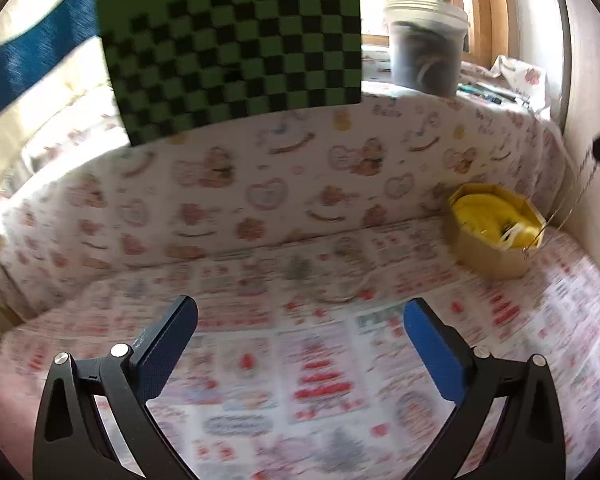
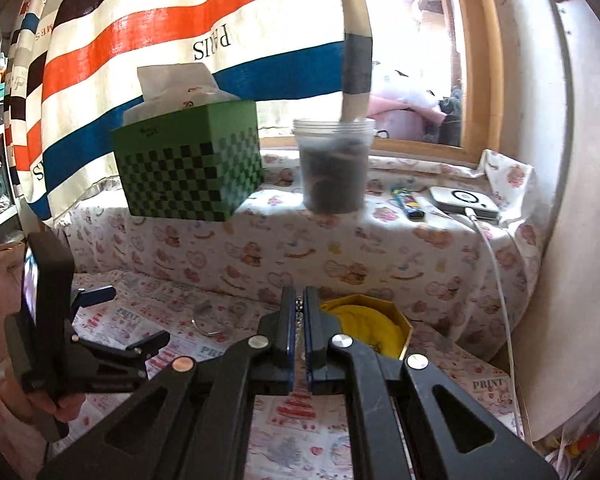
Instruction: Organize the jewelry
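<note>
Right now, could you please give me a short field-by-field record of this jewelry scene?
left gripper: open, empty, above the printed cloth
right gripper: shut on a beaded chain
gold box: open, yellow lining, just beyond the right gripper
bangle: lying loose on the cloth
ledge: green checkered box, plastic tub

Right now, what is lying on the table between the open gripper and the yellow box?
In the left wrist view, a thin bangle lies on the printed cloth, between the left gripper and the yellow box.
</note>
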Tool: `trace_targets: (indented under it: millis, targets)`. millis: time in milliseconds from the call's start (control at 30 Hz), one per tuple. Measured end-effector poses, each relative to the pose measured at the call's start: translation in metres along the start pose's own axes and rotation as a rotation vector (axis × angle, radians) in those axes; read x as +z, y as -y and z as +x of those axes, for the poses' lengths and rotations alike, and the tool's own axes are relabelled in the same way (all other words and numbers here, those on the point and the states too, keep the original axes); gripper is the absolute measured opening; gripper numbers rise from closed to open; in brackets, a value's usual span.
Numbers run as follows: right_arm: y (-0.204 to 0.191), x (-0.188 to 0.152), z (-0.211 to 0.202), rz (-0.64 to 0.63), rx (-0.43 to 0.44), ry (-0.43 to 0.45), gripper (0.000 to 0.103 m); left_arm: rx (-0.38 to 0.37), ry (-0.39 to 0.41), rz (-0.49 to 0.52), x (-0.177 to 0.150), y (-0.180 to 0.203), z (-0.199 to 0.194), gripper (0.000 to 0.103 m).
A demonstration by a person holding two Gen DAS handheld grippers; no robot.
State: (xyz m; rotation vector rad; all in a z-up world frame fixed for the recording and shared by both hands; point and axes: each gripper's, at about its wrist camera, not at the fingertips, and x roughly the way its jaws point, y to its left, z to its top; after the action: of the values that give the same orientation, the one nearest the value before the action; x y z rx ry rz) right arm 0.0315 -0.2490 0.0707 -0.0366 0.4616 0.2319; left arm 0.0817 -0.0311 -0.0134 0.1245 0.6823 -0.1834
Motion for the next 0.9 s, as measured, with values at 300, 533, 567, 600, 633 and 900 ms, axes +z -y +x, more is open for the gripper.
trace_targets:
  millis: [300, 533, 567, 600, 633, 900]
  targets:
    - [0.03, -0.016, -0.003, 0.085, 0.014, 0.106, 0.003, -0.003, -0.06, -0.095, 0.016, 0.009, 0.05, 0.094]
    - [0.035, -0.022, 0.0, 0.11, -0.003, 0.096, 0.003, -0.086, -0.127, -0.07, 0.018, 0.014, 0.082, 0.084]
    - [0.035, -0.023, 0.001, 0.109, -0.002, 0.092, 0.003, -0.072, -0.141, -0.067, 0.018, 0.015, 0.086, 0.084]
    - [0.034, -0.025, 0.003, 0.11, 0.003, 0.083, 0.003, -0.053, -0.154, -0.059, 0.017, 0.016, 0.09, 0.083]
    - [0.033, -0.026, 0.005, 0.11, 0.013, 0.072, 0.003, -0.053, -0.168, -0.056, 0.017, 0.017, 0.093, 0.083]
    - [0.026, -0.034, 0.015, 0.109, 0.033, 0.038, 0.003, -0.025, -0.219, -0.034, 0.026, 0.03, 0.112, 0.078]
